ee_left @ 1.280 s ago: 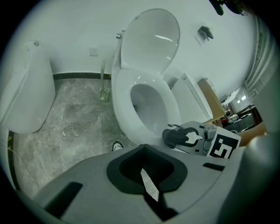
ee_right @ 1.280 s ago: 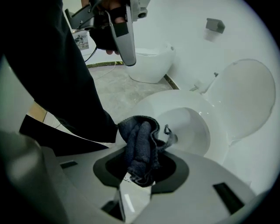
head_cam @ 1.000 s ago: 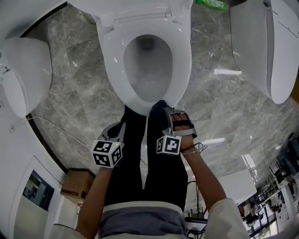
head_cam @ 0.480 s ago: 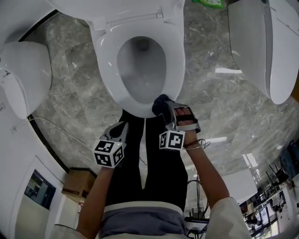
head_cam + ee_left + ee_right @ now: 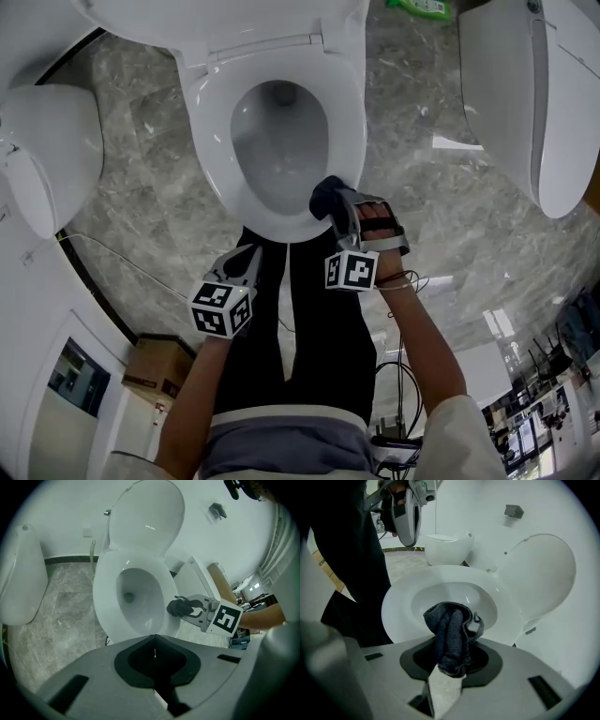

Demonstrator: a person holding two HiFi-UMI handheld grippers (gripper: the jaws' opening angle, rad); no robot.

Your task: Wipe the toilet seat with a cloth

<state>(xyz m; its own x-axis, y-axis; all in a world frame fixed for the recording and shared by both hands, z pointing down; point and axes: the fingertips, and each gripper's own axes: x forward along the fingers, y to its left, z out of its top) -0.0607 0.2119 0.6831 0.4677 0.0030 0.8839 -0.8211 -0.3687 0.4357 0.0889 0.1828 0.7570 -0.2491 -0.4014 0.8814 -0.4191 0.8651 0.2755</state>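
A grey marble floor [image 5: 141,178] lay beneath a white toilet [image 5: 216,122] with its lid [image 5: 145,517] raised. The right gripper [image 5: 337,208] pinched a dark, bunched cloth [image 5: 326,195], which sat on or just over the seat [image 5: 351,122] at its near right edge. The left gripper [image 5: 242,264] hung close by, off the seat, with its jaws pressed together and nothing between them. Wiping seemed to be under way at the front rim. The next move would call for pressing the cloth down and sweeping it round the ring, keeping it in contact.
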